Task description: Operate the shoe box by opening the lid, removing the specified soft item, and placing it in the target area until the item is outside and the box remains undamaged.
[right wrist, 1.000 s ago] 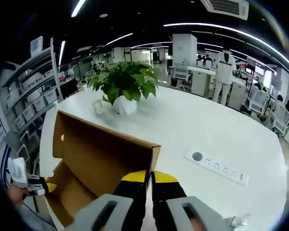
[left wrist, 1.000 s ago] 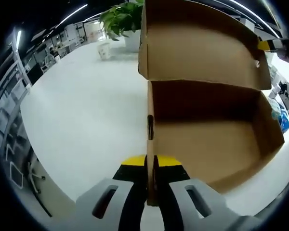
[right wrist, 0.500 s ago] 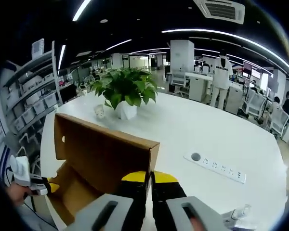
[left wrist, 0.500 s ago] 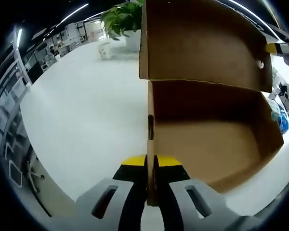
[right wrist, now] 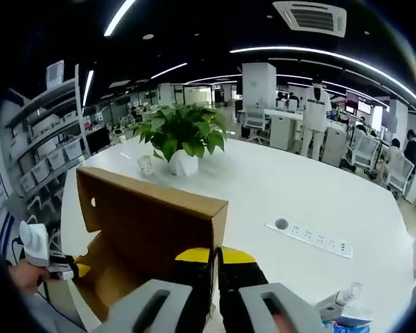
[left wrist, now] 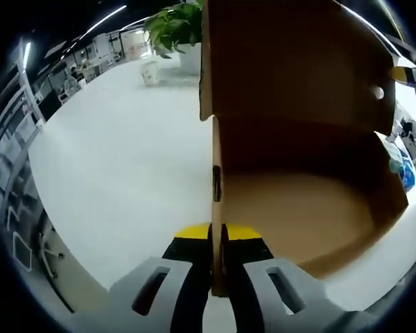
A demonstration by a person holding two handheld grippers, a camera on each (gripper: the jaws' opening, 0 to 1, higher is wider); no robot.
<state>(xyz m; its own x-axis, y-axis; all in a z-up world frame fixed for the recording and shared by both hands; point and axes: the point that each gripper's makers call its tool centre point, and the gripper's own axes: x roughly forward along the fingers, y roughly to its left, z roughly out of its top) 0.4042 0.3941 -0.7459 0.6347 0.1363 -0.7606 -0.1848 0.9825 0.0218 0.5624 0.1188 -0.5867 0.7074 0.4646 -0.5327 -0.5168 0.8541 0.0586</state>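
Cardboard brown shoe box (left wrist: 298, 208) braced: left gripper (left wrist: 216, 277) fingers clamp its wall, right gripper (right wrist: 215, 281) fingers pinch raised lid (right wrist: 152, 222); inside looks empty.

I count one shoe box (right wrist: 149, 236) on the white table (right wrist: 277, 194), with one lid (left wrist: 291, 62) raised on it. I see two grippers: my left gripper (left wrist: 216, 239) and my right gripper (right wrist: 215, 260). There is one potted plant (right wrist: 182, 135), one small white cup (right wrist: 145, 165) beside it, and one power strip (right wrist: 310, 237). One person in white (right wrist: 316, 111) stands far behind.
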